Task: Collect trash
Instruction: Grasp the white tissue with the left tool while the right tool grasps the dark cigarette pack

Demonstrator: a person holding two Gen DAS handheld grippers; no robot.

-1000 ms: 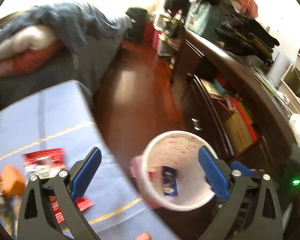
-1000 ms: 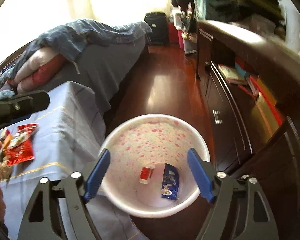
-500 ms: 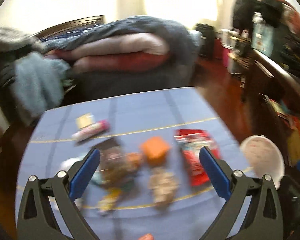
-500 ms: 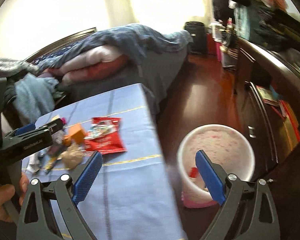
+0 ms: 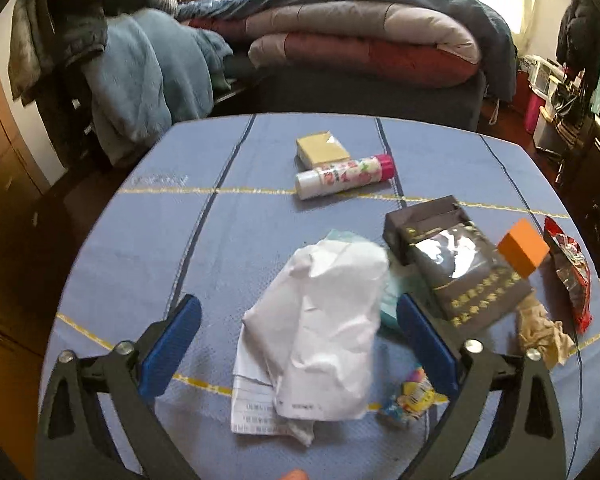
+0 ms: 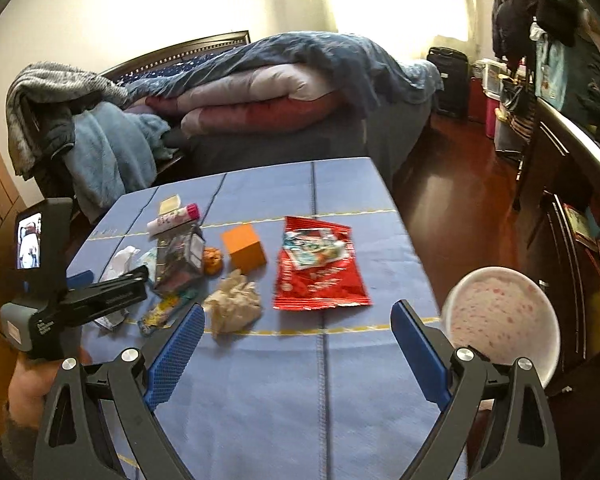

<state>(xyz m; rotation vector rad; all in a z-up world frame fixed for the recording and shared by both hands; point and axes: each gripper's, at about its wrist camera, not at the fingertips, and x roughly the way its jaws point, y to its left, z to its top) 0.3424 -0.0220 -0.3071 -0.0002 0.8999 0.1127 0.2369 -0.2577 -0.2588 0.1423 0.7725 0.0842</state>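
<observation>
Blue cloth table (image 5: 228,240), bedroom: the left gripper (image 5: 298,346), jaws closing but not yet touching, brackets crumpled white paper (image 5: 320,320), whose long axis runs away from it; the right gripper (image 6: 296,352), open and empty, hangs farther off beside the bin (image 6: 504,320).

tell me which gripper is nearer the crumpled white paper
Left. The left gripper straddles the crumpled white paper, jaws closing. The right gripper hangs over bare cloth nearer the table's bin side.
</observation>
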